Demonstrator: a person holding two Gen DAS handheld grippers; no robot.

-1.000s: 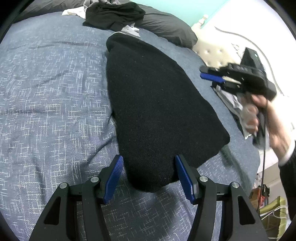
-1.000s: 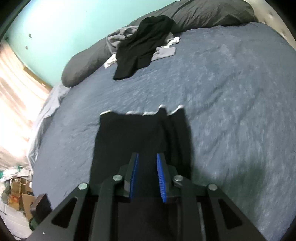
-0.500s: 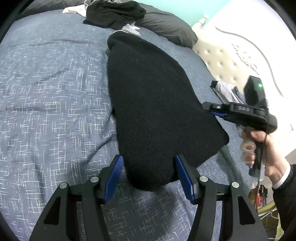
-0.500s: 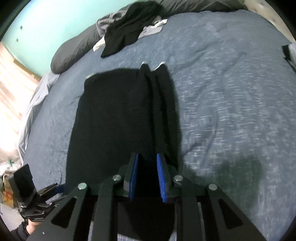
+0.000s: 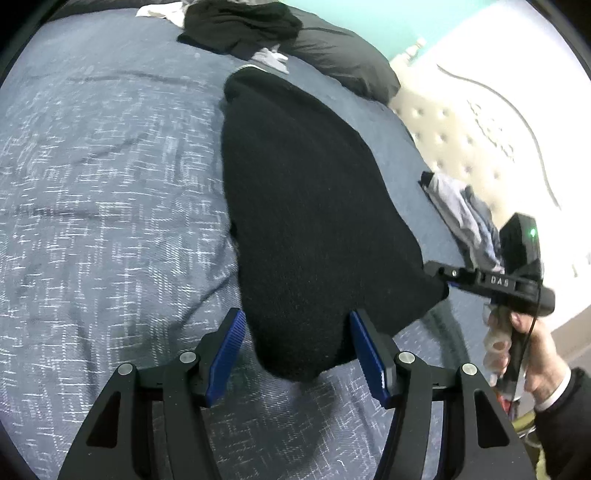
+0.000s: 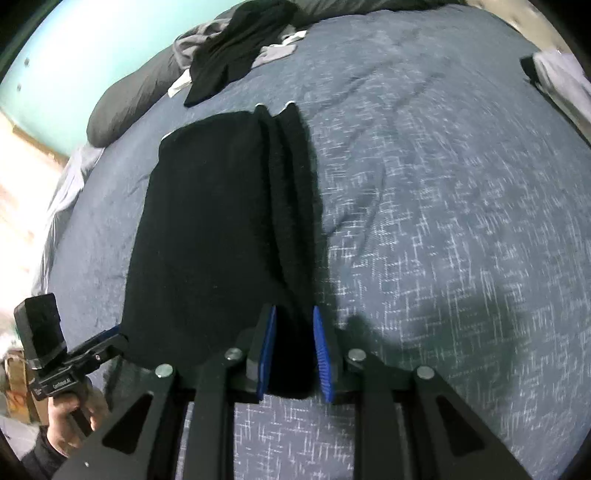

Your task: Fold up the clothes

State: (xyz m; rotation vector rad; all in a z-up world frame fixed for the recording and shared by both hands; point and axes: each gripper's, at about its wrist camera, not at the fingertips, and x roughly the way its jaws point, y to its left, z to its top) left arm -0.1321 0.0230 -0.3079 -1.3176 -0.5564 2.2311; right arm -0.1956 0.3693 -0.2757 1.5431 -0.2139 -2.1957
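Observation:
A black garment [image 5: 314,221] lies folded into a long strip on the blue-grey bed cover [image 5: 92,184]. In the left wrist view my left gripper [image 5: 295,317] stands open astride the garment's near left corner, with a thin gap at the left pad. My right gripper [image 6: 293,310] points steeply down at the near right corner, and its jaws are opening with the folded edge [image 6: 291,221] between them. Its tip [image 5: 437,275] meets that corner, a hand holding its grip. The left gripper [image 6: 114,338] also shows at the other corner.
A heap of dark and grey clothes [image 5: 240,26] rests against a grey pillow [image 5: 340,62] at the far end. More folded clothes [image 5: 461,218] lie by the tufted headboard [image 5: 461,140]. The bed's edge falls away to the floor [image 6: 22,206] on the left.
My right gripper came down from the air at the far right to the garment's near right corner. The left gripper stayed around its corner, shifting only slightly.

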